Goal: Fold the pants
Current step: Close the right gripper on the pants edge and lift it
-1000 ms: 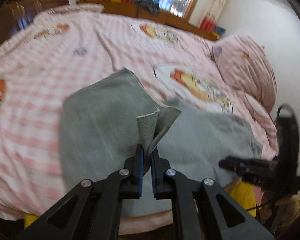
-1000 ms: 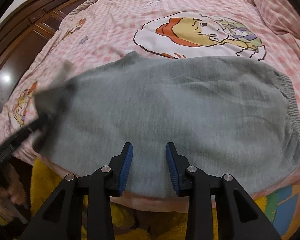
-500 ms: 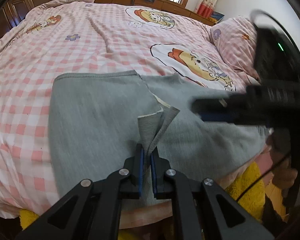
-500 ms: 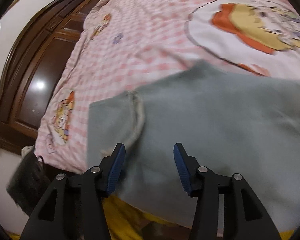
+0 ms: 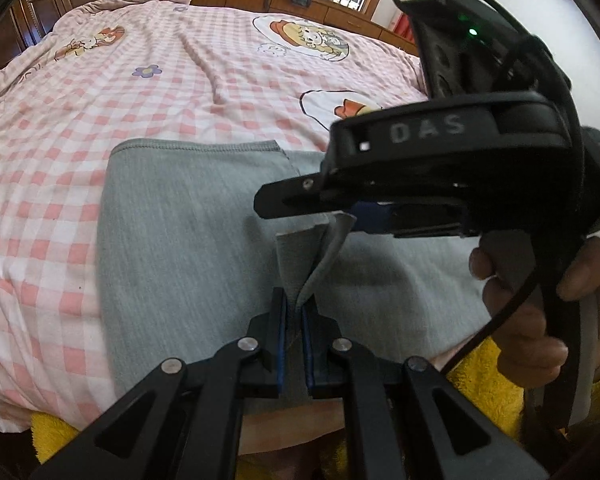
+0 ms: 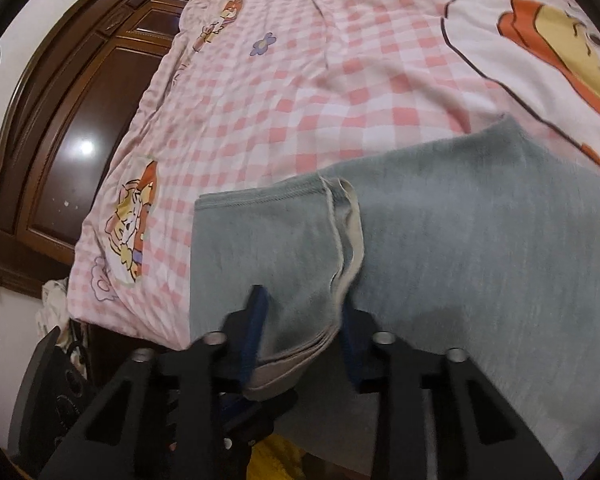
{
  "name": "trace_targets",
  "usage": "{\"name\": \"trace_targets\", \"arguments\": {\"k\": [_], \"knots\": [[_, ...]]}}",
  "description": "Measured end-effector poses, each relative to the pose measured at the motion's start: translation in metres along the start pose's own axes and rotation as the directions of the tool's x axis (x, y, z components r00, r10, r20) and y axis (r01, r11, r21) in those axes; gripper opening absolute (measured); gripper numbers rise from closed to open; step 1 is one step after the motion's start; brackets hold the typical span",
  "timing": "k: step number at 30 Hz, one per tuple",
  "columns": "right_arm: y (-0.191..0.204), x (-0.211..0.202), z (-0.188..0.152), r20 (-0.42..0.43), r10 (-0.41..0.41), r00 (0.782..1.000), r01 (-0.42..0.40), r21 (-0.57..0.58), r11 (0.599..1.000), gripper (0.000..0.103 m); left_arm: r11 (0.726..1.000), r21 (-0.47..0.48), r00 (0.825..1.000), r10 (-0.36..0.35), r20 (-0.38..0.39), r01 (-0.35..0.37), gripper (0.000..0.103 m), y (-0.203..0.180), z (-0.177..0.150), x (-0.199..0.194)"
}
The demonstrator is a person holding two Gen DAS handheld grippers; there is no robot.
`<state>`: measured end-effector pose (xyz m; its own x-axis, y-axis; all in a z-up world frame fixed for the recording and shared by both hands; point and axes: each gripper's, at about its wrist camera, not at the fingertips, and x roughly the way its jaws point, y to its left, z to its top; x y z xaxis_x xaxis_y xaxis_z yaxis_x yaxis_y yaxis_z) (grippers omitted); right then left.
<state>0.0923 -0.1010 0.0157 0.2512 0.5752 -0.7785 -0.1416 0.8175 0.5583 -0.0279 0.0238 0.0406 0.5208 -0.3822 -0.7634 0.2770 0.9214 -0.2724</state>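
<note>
The left gripper (image 5: 294, 312) pinches a raised corner of the grey pants (image 5: 188, 240), its blue pads almost together on the soft knit. The right gripper (image 6: 300, 320) comes across from the right, its jaws wide apart either side of the same folded hem edge, where pale lining shows; it grips nothing. The pants lie flat near the bed's front edge, long axis running left to right on the pink checked bedspread (image 5: 140, 92), cartoon prints beyond.
</note>
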Motion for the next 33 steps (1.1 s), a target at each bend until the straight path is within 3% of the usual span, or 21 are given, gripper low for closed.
{"name": "trace_targets", "arguments": {"k": [1,2,7,9,11,14,22,28,33], "knots": [[0.004,-0.001,0.001,0.007,-0.011,1.000,0.011,-0.020,1.000,0.010,1.000,0.000,1.000,-0.001,0.002,0.001,0.007,0.000,0.000,-0.001],[0.006,-0.003,0.001,0.015,-0.028,0.999,0.029,-0.043,0.999,0.006,1.000,-0.003,1.000,-0.001,0.003,0.001,0.007,0.000,0.000,-0.002],[0.016,-0.023,0.000,0.083,-0.032,0.996,0.040,-0.090,0.995,0.005,0.999,-0.028,0.999,-0.044,0.026,0.044,0.008,0.001,-0.002,-0.014],[0.019,-0.033,0.000,0.116,-0.030,0.993,0.041,-0.097,0.994,0.005,0.998,-0.027,0.998,-0.052,0.040,0.053,0.017,0.001,-0.004,-0.020],[0.021,-0.045,0.001,0.149,-0.030,0.988,0.046,-0.104,0.993,0.005,0.999,-0.011,0.998,-0.043,0.053,0.043,0.035,-0.002,-0.008,-0.027],[0.026,-0.063,0.001,0.191,-0.021,0.981,0.043,-0.111,0.993,0.005,1.000,0.029,0.997,-0.013,0.078,0.011,0.040,-0.007,-0.014,-0.039],[0.035,-0.110,-0.002,0.277,0.022,0.961,0.014,-0.127,0.992,0.005,0.999,0.011,0.994,0.033,0.101,-0.034,0.044,-0.001,-0.021,-0.053],[0.028,-0.148,-0.006,0.343,0.015,0.939,0.023,-0.106,0.994,0.005,0.999,-0.049,0.995,0.005,0.097,0.000,0.044,0.013,-0.022,-0.056],[0.017,-0.177,-0.008,0.389,0.007,0.921,0.023,-0.073,0.997,0.005,0.999,-0.030,0.997,-0.009,0.074,0.011,0.045,0.007,-0.019,-0.050]]}}
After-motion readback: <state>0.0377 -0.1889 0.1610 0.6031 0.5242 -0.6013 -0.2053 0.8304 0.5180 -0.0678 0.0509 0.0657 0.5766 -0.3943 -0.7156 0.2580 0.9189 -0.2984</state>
